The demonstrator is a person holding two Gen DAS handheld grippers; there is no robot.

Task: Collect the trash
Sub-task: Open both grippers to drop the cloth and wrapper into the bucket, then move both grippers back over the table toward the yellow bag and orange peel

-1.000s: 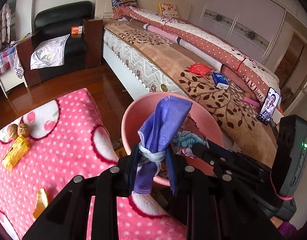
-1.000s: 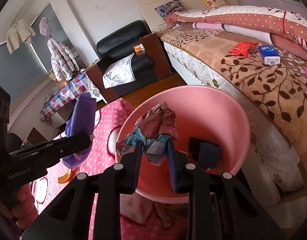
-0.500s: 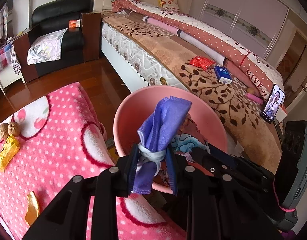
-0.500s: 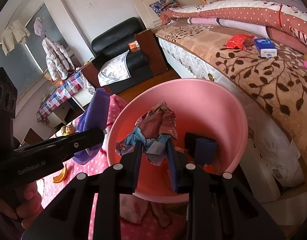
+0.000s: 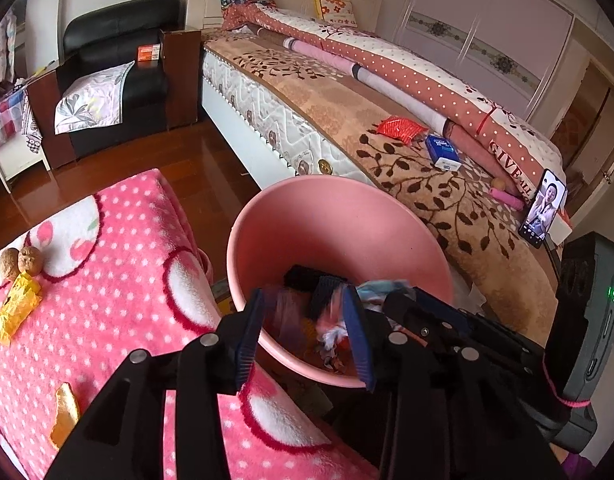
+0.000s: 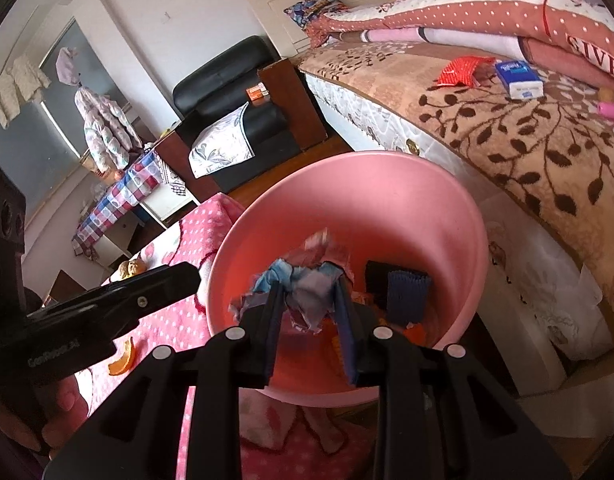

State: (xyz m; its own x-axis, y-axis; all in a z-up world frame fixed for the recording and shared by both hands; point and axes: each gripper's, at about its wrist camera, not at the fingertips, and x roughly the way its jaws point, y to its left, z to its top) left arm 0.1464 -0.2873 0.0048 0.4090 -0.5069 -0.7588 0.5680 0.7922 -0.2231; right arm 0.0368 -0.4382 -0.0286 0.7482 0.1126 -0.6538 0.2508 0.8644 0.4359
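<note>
1. Trash is spread across my view: on the pink spotted surface [image 5: 107, 304] at far left lie two walnuts [image 5: 21, 260], a yellow wrapper [image 5: 15, 312] and an orange peel [image 5: 65, 412].
2. My left claw [image 5: 303, 332] has just been opening over the pink bin [image 5: 335, 216]; its jaws stand spread, and a blurred purple shape hangs between them without being pinched, seemingly dropping in.
3. I'd hold that claw steady above the rim until the piece clears, then go back for the wrapper.
4. My right claw [image 6: 307, 320] is pinching a crumpled blue-and-red wrapper [image 6: 303, 280] above the bin's mouth.
5. I'd lower it slightly, then release well inside the rim.
6. Farther right, on the bed [image 5: 427, 184], a red packet [image 5: 399, 128] and blue box [image 5: 443, 152] wait.
</note>
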